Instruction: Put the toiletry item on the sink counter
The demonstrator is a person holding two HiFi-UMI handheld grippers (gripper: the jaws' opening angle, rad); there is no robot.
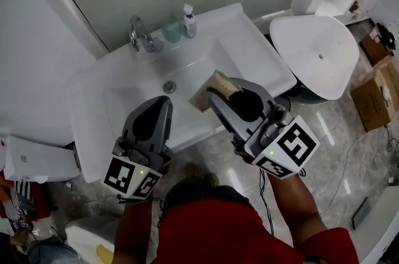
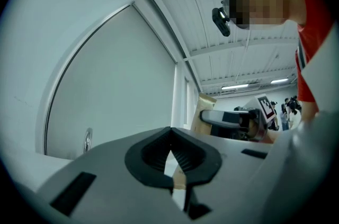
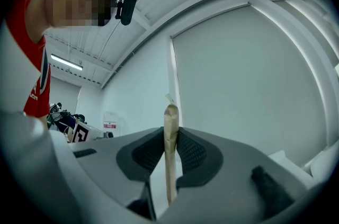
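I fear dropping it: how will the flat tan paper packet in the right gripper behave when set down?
The flat tan paper packet looks thin edge-on, so probably light. It stands straight in the right gripper, pads pressing it, so likely fairly stiff. Flat-sided, it should lie still, not roll.

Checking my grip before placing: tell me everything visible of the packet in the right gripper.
The packet is flat, thin, tan and paper-like. The right gripper is shut on it, clamping both faces. Its free end sticks out past the jaws, over the sink basin in the head view. Nothing else touches it.
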